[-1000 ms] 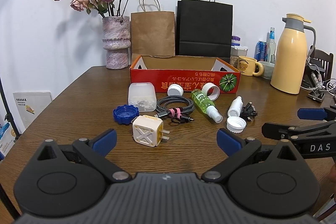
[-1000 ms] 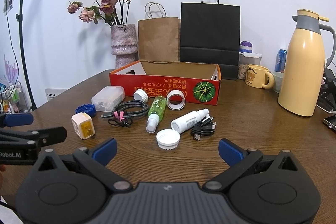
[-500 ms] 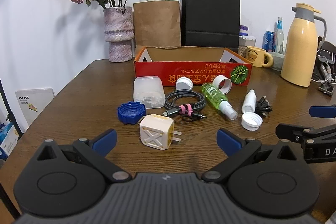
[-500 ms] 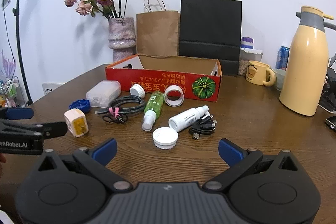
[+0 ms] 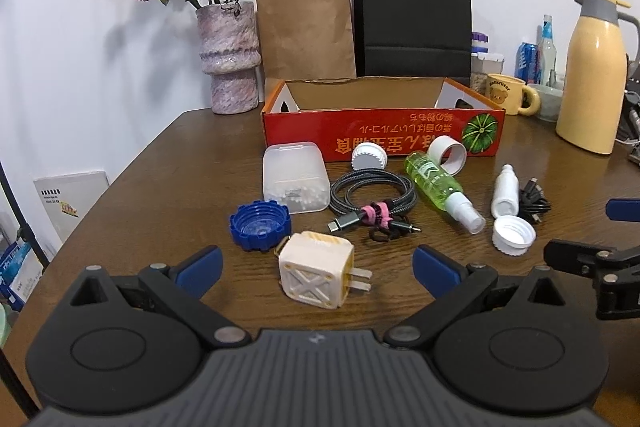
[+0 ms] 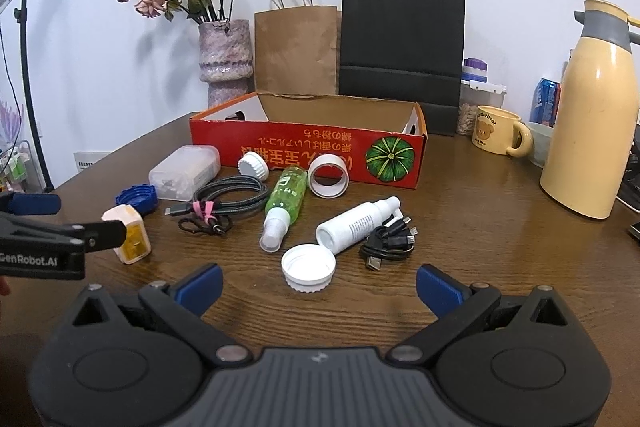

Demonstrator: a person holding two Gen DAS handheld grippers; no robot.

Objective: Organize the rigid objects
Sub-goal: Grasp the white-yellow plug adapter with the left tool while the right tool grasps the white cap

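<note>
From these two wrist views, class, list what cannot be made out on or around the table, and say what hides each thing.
- Floor of the red box: both views, hidden by its front wall.
- Contents of the clear case: both views, blurred by frosted plastic.
- Jar contents: right view, partly behind the mug.
- Charger: right view, partly covered by the left gripper.
- Right gripper: left view, cut off by the frame edge.

Both black grippers carry blue fingers (image 5: 200, 265), silver screws and white "GenRobot.AI" lettering.
</note>
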